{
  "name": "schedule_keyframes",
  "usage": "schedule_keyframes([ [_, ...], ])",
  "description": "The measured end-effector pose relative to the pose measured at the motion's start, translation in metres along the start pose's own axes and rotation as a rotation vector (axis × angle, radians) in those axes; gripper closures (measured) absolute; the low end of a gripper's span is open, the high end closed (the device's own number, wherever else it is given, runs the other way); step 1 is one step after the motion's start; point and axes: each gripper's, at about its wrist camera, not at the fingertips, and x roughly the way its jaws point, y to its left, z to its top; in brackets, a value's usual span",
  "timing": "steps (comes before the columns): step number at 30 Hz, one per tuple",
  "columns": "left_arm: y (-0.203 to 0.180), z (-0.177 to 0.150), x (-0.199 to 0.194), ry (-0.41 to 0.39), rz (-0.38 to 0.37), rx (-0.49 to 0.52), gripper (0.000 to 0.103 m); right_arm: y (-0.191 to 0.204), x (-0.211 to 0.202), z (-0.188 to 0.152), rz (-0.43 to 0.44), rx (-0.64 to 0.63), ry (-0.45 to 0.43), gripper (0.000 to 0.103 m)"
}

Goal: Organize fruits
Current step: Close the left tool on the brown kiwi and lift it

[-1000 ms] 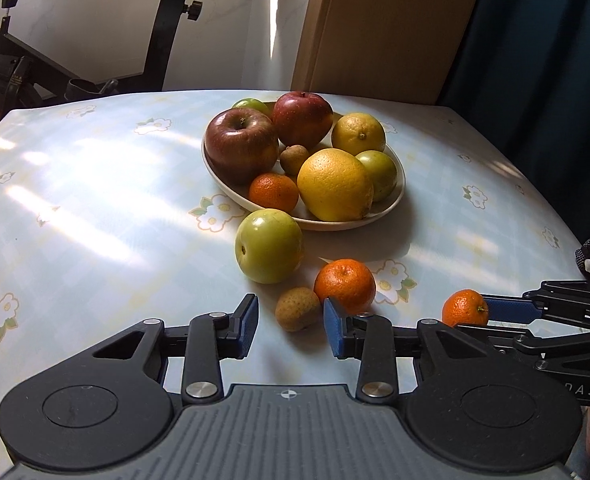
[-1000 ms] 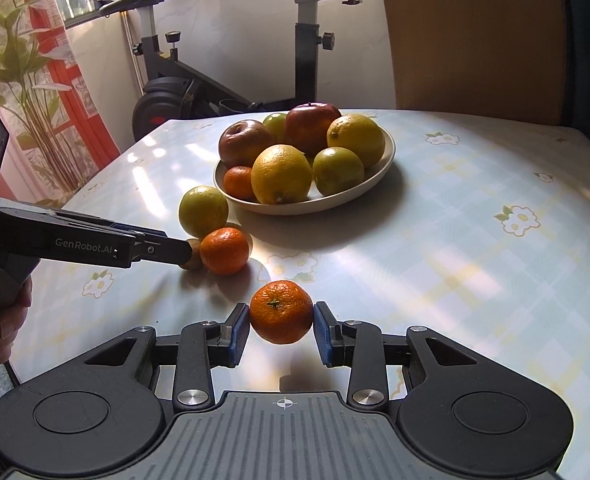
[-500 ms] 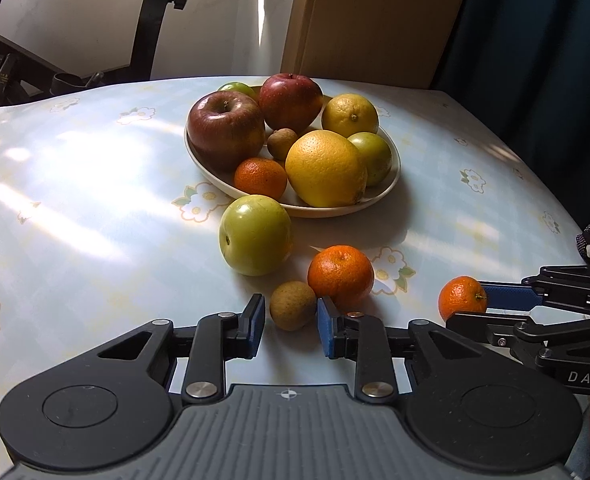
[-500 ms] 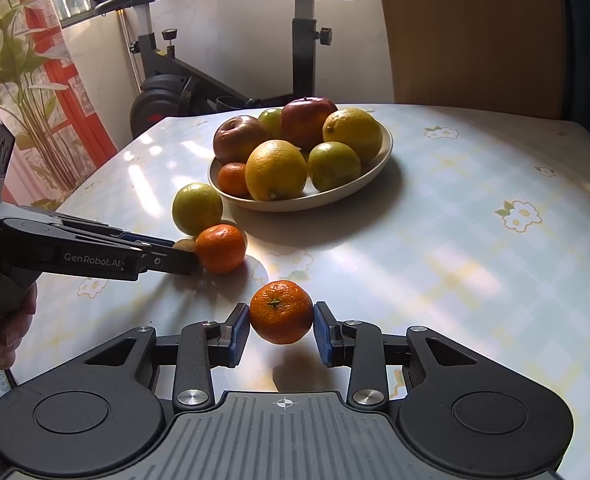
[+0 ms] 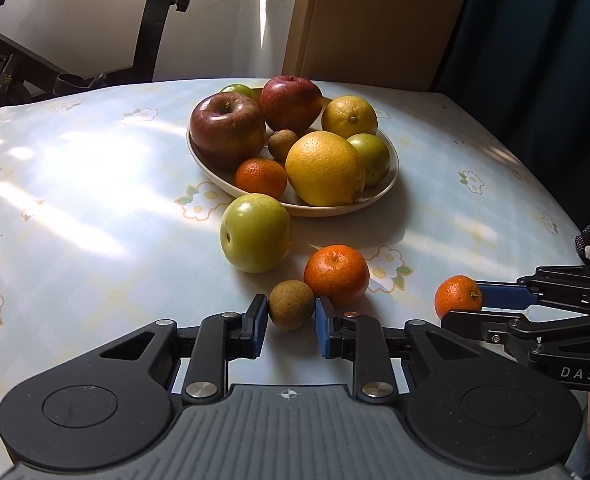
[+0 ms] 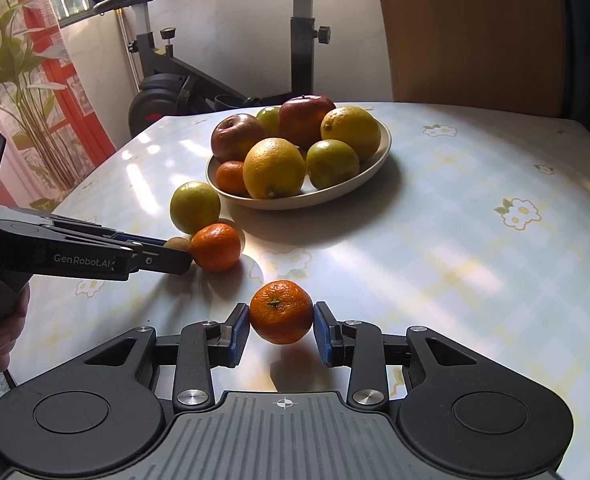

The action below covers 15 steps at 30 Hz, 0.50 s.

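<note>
Behind my table (image 6: 475, 216), with its pale flowered cloth, I see an exercise bike (image 6: 199, 76) against the white wall, a leafy plant (image 6: 23, 92) by the red window frame on the left, a brown panel (image 6: 471, 28) and a dark curtain (image 5: 535, 40).

A plate (image 5: 391, 178) is being carried by the counter (image 5: 75, 216), and apples, citrus fruits and a small kiwi (image 5: 282, 144) are being held in it. Just before the plate, a loose apple (image 5: 255, 233) is lying on the counter. Nearer still, a mandarin (image 5: 337, 274) is resting, with a kiwi (image 5: 291, 304) touching it on its left. Well to the right, a second mandarin (image 5: 457, 295) is being kept apart from them.
</note>
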Motion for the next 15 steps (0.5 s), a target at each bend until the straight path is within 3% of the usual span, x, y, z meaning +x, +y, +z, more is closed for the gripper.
schedule_keyframes([
  [15,0.004,-0.006,-0.014,-0.021,0.009,-0.036,0.076,0.001,-0.004,0.002,0.001,0.0,-0.011,0.071],
])
